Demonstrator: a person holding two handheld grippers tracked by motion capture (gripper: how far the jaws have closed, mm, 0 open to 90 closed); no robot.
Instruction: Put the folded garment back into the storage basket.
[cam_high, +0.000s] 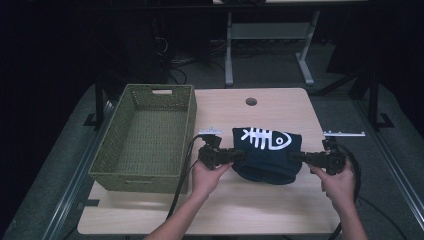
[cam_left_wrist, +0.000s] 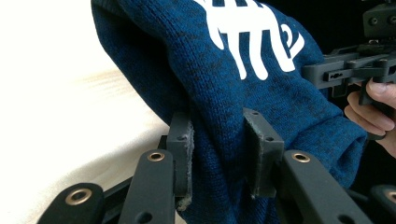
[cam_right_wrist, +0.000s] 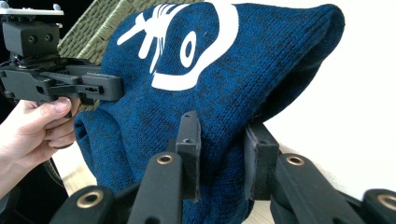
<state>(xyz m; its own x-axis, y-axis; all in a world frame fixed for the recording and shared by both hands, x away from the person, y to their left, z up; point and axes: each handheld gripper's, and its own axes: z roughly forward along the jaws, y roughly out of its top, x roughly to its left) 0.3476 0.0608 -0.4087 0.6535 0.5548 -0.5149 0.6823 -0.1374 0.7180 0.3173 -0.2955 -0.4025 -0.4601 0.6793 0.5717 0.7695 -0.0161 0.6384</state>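
Observation:
A dark blue knitted garment (cam_high: 267, 155) with a white fish-skeleton print (cam_high: 265, 138) hangs folded between both grippers just above the wooden table (cam_high: 260, 210). My left gripper (cam_high: 240, 155) is shut on its left edge, and in the left gripper view the jaws pinch the blue knit (cam_left_wrist: 261, 93) between the pads (cam_left_wrist: 262, 154). My right gripper (cam_high: 296, 156) is shut on the right edge; the right gripper view shows its pads (cam_right_wrist: 189, 149) clamping the fabric (cam_right_wrist: 224, 84). The other hand and its gripper (cam_right_wrist: 60, 84) show at the left there.
A green woven basket (cam_high: 145, 137) stands empty at the table's left, close to my left gripper. A round hole (cam_high: 251, 101) sits near the table's far edge. Cables (cam_high: 182, 175) trail off the front. A desk frame (cam_high: 270, 45) stands on the floor beyond.

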